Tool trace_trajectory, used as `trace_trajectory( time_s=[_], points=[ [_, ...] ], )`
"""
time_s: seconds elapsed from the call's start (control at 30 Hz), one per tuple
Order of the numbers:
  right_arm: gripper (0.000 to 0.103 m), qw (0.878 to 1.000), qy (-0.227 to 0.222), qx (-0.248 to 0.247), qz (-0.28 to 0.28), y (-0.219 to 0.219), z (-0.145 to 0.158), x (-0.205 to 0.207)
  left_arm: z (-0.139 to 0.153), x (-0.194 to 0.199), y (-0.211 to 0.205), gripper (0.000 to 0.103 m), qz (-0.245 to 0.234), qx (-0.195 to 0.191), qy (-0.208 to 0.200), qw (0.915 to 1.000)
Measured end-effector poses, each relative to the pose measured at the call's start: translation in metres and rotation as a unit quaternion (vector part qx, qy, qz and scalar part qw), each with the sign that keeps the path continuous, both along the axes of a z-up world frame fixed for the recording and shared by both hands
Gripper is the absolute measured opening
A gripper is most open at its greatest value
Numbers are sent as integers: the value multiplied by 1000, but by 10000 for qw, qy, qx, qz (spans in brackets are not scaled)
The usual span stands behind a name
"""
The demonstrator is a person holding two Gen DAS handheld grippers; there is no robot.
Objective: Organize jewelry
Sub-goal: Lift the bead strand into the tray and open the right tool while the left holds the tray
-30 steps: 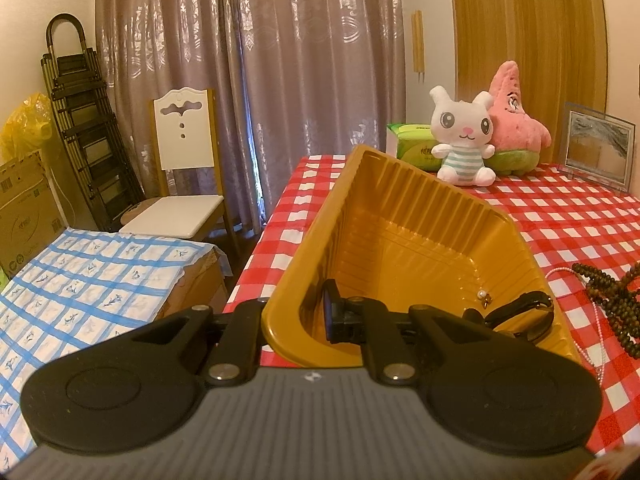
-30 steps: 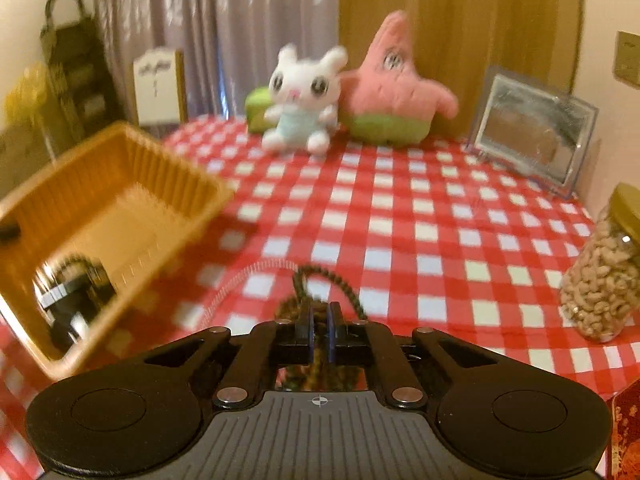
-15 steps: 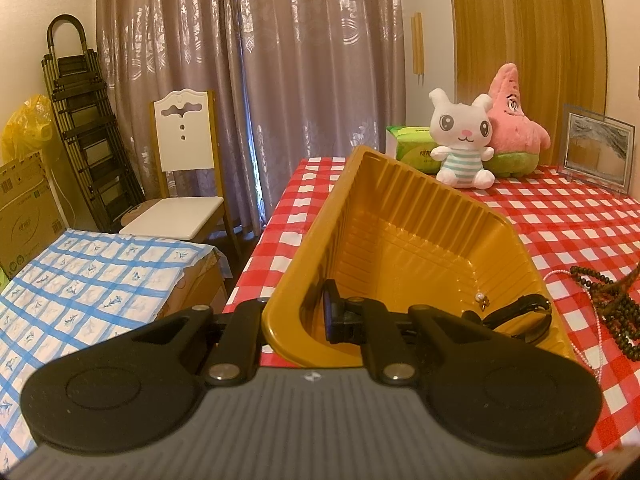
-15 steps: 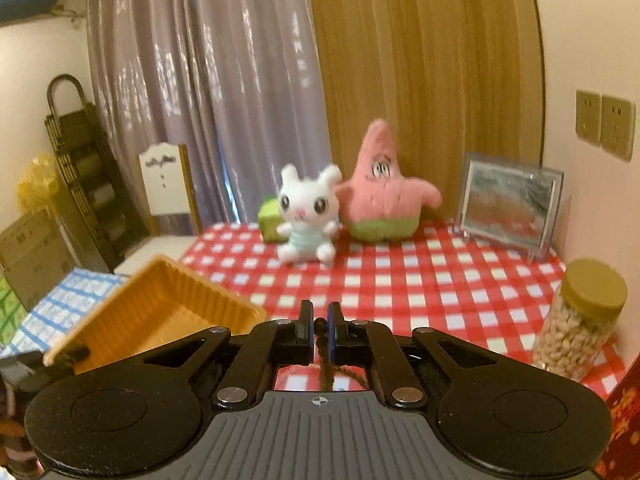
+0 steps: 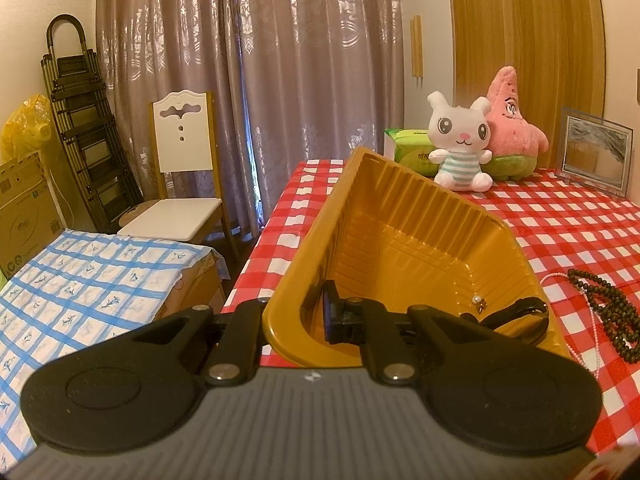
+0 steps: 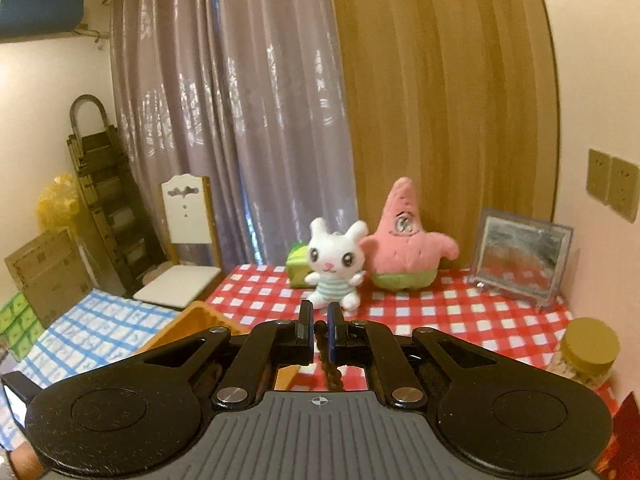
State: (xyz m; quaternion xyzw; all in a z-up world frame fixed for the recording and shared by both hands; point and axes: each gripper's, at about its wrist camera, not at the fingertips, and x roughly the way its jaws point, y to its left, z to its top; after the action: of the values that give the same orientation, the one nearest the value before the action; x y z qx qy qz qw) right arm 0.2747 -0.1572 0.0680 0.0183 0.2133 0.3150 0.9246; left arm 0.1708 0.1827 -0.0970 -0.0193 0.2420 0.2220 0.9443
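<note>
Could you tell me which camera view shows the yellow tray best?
The left wrist view: the yellow tray fills the centre, its inside visible, its near wall between the left gripper fingers. The right wrist view shows only one corner.

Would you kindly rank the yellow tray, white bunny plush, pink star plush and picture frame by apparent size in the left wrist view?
1. yellow tray, nearest, so exaggerated
2-4. picture frame, pink star plush and white bunny plush look alike; the star is partly hidden, so no ranking.

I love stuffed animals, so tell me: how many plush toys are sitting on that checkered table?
2. A white bunny in a striped outfit sits at the table's far edge, and a pink starfish leans just behind it on its right. Others could be hidden out of view.
</note>
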Motion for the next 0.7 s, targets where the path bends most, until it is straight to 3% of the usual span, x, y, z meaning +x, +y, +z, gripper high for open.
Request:
trace_trajectory(
  time_s=[0.4,0.5,0.7],
  points=[
    [6,9933,-66,909,710,69,-4,22,1,0,-2,10,-10,0,-5,10000],
    [6,9906,201,998,909,90,-23,32,2,0,-2,10,-9,5,-4,10000],
    [6,9844,1170,587,1176,123,-86,49,4,0,-2,10,1,-17,10,10000]
  ],
)
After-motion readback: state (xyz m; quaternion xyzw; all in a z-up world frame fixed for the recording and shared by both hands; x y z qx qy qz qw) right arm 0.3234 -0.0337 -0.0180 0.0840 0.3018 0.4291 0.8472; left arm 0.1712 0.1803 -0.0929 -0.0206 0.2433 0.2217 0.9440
